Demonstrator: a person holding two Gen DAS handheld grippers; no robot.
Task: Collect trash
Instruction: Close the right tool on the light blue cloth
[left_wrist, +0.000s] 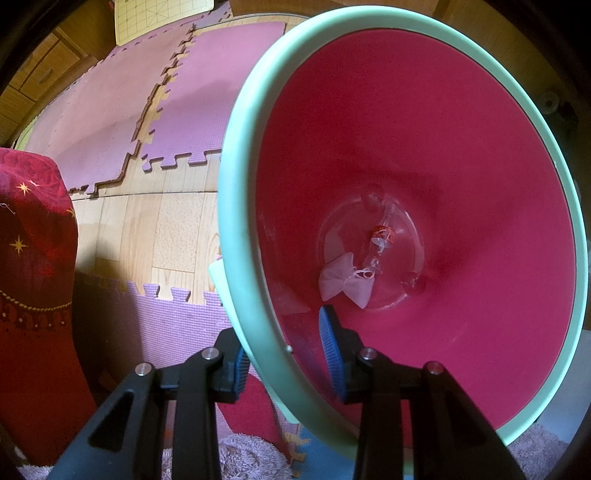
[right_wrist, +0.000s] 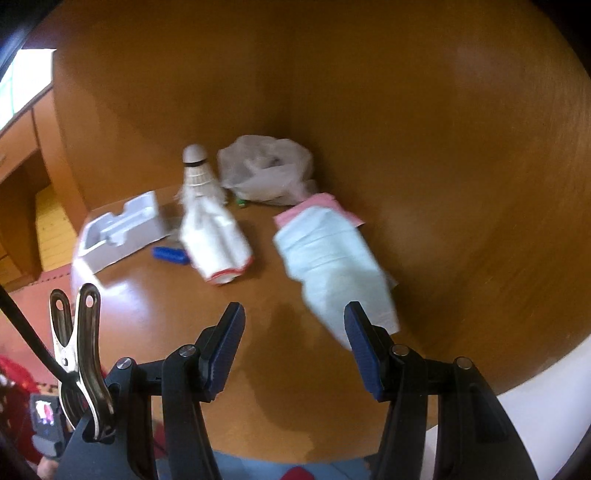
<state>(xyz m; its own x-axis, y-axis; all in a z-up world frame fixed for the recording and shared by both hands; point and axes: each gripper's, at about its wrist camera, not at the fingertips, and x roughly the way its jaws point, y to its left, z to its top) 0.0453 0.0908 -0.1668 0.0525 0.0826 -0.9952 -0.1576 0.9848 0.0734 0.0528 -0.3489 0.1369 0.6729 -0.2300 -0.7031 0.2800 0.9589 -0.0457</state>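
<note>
A bin with a mint-green rim (left_wrist: 236, 206) and a red inside fills the left wrist view, seen from above. My left gripper (left_wrist: 286, 360) is shut on its near rim, one pad outside and one inside. At the bottom of the bin lie a white face mask (left_wrist: 345, 280) and a clear bottle (left_wrist: 382, 236) with a red label. My right gripper (right_wrist: 293, 314) stands open and holds nothing, over a brown wooden table (right_wrist: 258, 350). Just beyond its right finger lies a pale blue folded packet (right_wrist: 332, 258). Further back are white shuttlecocks (right_wrist: 210, 229) and a crumpled plastic bag (right_wrist: 266, 170).
A white moulded tray (right_wrist: 118, 229) and a small blue thing (right_wrist: 170, 254) lie at the table's left. Wooden walls (right_wrist: 443, 147) enclose the table at the back and right. Purple foam mats (left_wrist: 122, 110) cover the floor by the bin. A red cloth (left_wrist: 33, 258) stands to its left.
</note>
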